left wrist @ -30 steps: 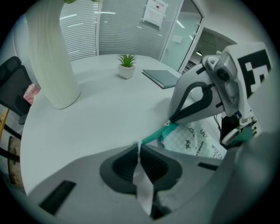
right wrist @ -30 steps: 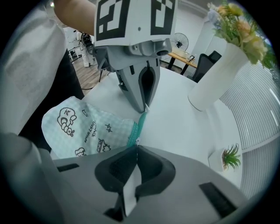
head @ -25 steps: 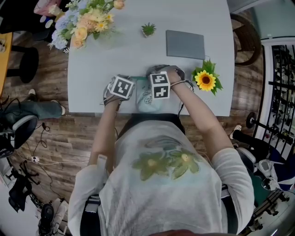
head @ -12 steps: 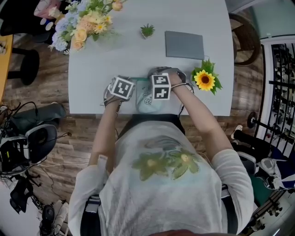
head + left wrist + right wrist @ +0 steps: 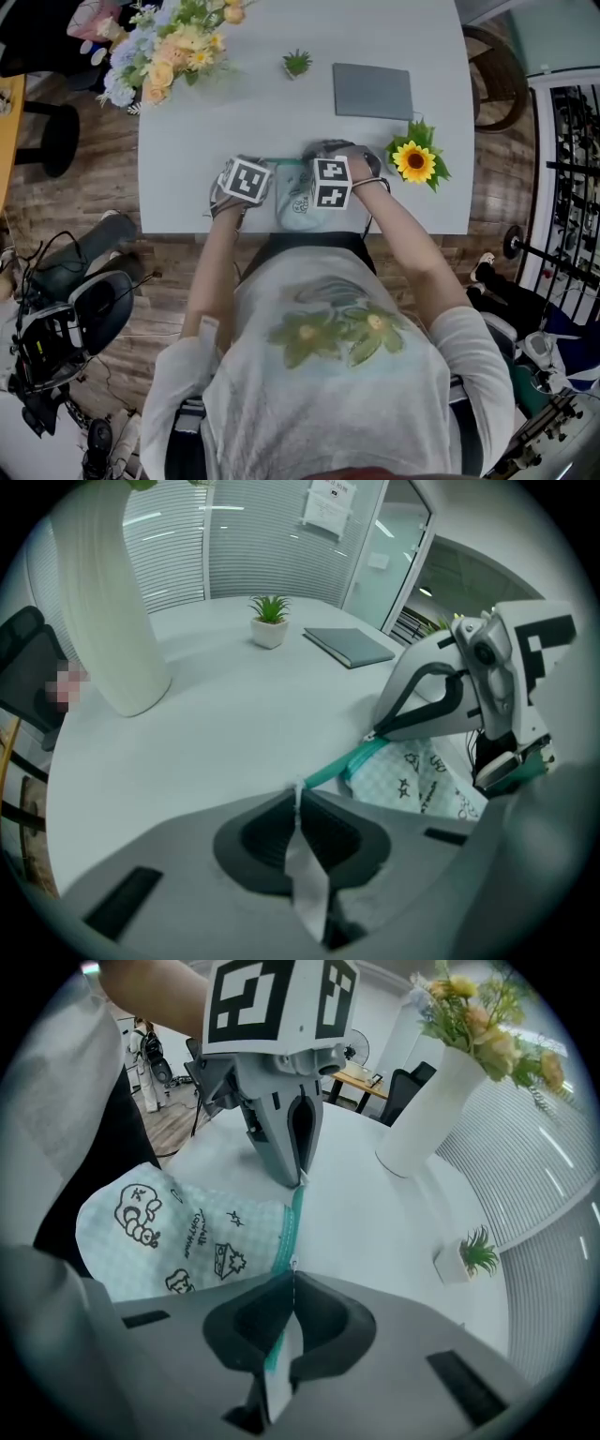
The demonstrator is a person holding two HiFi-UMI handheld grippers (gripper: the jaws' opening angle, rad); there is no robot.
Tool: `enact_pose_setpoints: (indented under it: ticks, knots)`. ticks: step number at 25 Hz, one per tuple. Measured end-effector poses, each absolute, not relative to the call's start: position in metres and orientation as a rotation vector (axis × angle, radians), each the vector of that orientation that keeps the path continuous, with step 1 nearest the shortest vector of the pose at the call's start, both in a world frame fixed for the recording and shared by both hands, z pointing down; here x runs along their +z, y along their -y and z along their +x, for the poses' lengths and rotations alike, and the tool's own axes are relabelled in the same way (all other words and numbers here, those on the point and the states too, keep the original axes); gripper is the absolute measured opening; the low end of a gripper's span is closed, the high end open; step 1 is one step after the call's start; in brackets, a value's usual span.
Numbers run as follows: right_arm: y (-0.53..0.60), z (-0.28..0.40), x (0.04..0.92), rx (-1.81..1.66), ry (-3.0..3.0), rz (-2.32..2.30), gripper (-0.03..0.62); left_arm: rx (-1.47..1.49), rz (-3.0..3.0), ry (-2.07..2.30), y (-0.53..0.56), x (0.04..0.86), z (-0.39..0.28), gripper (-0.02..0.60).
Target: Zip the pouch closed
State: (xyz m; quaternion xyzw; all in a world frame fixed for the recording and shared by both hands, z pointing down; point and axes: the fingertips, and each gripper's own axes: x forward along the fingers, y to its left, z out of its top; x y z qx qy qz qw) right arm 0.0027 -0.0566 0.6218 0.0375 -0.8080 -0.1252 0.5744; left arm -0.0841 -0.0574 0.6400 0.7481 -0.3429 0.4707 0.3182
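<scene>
The pouch (image 5: 302, 202), pale green with printed doodles, is seen at the centre of the head view. It lies on the near edge of the white worktop (image 5: 234, 112), between the two marker cubes.

The left tongs (image 5: 298, 799) are clamped shut on the end of the teal zip band (image 5: 336, 767). The right tongs (image 5: 292, 1277) are pinched fully together on what is taken to be the slider pull (image 5: 293, 1265). The band is stretched in a nearly straight line between the two tips. How much of it is already closed cannot be told for certain.

The zipping stroke is judged to be under way. To do it well:

- The left tongs should be kept still as an anchor, so that the band is held taut.
- The pull should be drawn strictly along the line of the band, low over the worktop and not lifted or twisted.
- A steady, moderate tension is advised, since the small pull could slip from the tips.
- Loose fabric beside the teeth should be kept flat, or it may be caught in the slider.
</scene>
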Motion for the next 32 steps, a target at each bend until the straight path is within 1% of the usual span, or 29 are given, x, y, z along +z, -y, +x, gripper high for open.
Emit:
enact_pose_setpoints:
  ticks: [11, 16, 24, 32]
  knots:
    - [0.06, 0.005, 0.619, -0.328, 1.876, 0.225, 0.018, 1.256, 1.976, 0.931, 0.062, 0.636, -0.087, 0.023]
    - [0.058, 0.006, 0.618, -0.302, 1.878, 0.256, 0.018, 1.278, 1.982, 0.958, 0.066, 0.632, -0.091, 0.023]
    - [0.057, 0.005, 0.62, -0.276, 1.874, 0.274, 0.018, 1.233, 1.962, 0.898, 0.056, 0.642, -0.082, 0.023]
    - [0.053, 0.01, 0.624, -0.224, 1.887, 0.315, 0.018, 1.282, 1.988, 0.967, 0.069, 0.631, -0.092, 0.024]
